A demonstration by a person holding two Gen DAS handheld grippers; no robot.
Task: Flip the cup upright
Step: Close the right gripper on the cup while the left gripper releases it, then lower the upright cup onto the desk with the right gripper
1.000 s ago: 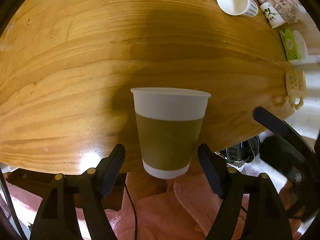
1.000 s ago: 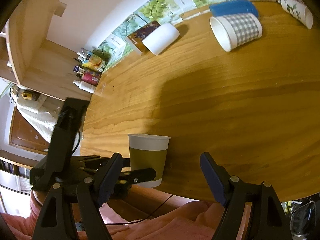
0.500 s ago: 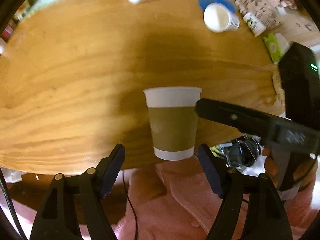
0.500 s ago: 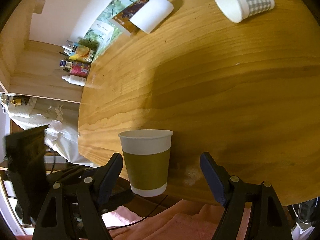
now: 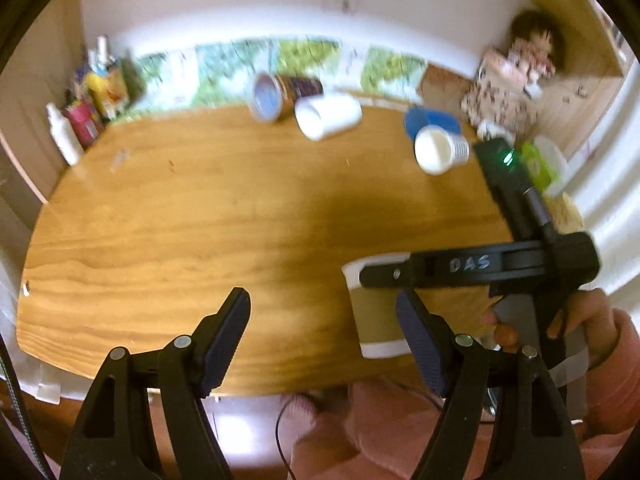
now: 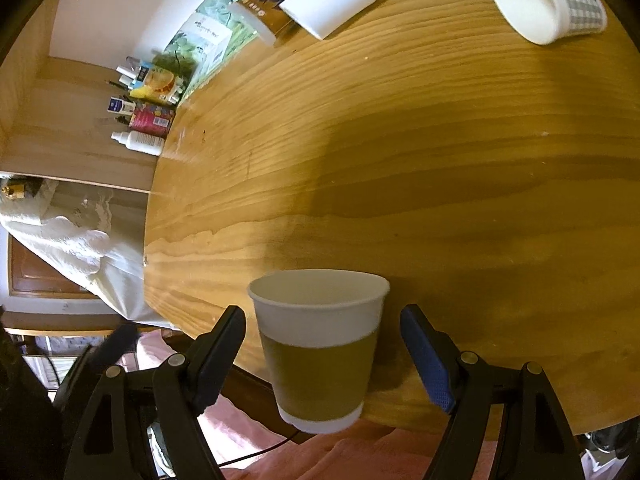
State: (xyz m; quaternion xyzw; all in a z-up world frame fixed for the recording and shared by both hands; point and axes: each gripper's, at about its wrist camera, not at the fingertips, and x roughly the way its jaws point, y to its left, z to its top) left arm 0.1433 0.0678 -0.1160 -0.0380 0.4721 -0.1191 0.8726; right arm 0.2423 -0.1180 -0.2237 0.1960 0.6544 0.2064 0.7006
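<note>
A white paper cup with an olive-brown sleeve (image 6: 320,344) stands upright, mouth up, at the near edge of the wooden table (image 6: 440,160). My right gripper (image 6: 323,354) is open with its fingers on either side of the cup, not touching it. In the left wrist view the same cup (image 5: 376,312) shows at the right, partly behind the right gripper's body. My left gripper (image 5: 324,332) is open and empty, to the left of the cup.
Several other cups lie on their sides at the far edge: a white one (image 5: 328,120), a brown one (image 5: 276,96), and a checked one (image 6: 548,0) by a blue lid (image 5: 430,120). Bottles (image 5: 80,120) stand at the far left corner.
My left gripper has pulled back and swung left, away from the cup. My right gripper has moved in so that its open fingers stand around the cup. The cup stays upright.
</note>
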